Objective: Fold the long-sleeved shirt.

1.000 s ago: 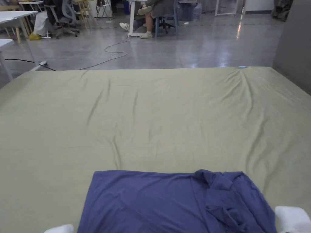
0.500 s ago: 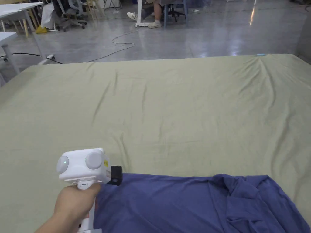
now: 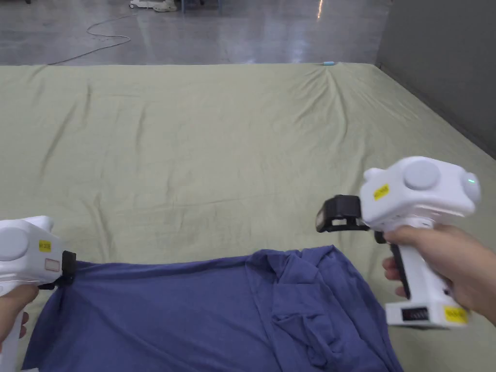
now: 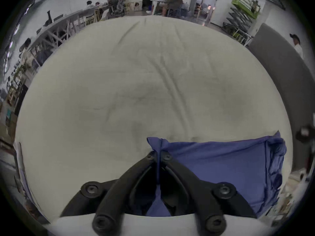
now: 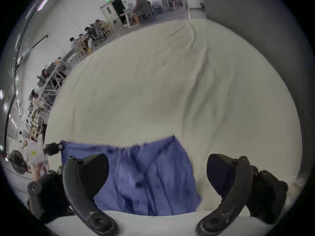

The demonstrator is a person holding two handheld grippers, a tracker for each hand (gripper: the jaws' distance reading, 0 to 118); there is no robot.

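Blue long-sleeved shirt [image 3: 193,315] lies on the near part of the green sheet [image 3: 218,145]. The left gripper [image 4: 158,155] pinches its far-left corner between closed jaws. The right gripper [image 3: 323,219] hovers above its bunched right side, jaws spread wide, touching nothing.

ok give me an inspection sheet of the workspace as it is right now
surface: green sheet, wrinkled, spread wide.
job's things: blue shirt at the near edge, bunched on its right side.
clutter: small light blue object at the sheet's far edge.
grippers: left gripper shut on the shirt's far left corner; right gripper open above the bunched side, holding nothing.
cables: cable on the floor beyond the sheet.
surroundings: grey floor, dark panel at right, seated people at tables.
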